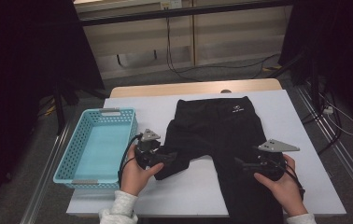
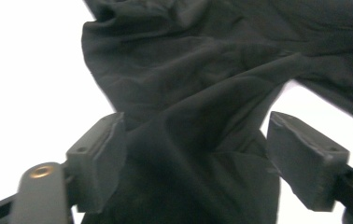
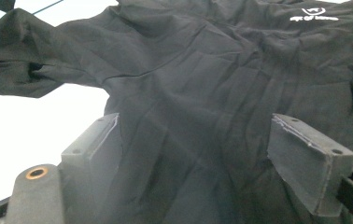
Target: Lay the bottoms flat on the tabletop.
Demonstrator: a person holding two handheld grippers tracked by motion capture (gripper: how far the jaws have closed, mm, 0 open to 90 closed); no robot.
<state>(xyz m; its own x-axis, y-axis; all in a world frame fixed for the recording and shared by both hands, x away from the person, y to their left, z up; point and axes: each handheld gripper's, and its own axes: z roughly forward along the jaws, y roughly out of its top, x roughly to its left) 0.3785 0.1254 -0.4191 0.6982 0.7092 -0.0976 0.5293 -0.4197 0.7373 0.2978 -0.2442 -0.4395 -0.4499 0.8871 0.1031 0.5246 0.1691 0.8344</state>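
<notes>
Nearest, at 6 o'clock: two hands, each with a hand-held gripper, left hand-held gripper (image 1: 166, 157) and right hand-held gripper (image 1: 242, 164), both with jaws spread wide, black cloth lying loose between them, nothing pinched. Black trousers (image 1: 221, 135) flat on white counter (image 1: 300, 140), waistband at 12 o'clock with small white logo (image 1: 236, 109), matte and creased, one leg short and bunched toward 8 o'clock, other running down to 6 o'clock. Light blue perforated basket (image 1: 95, 149) at 9 o'clock, just beside left hand.
</notes>
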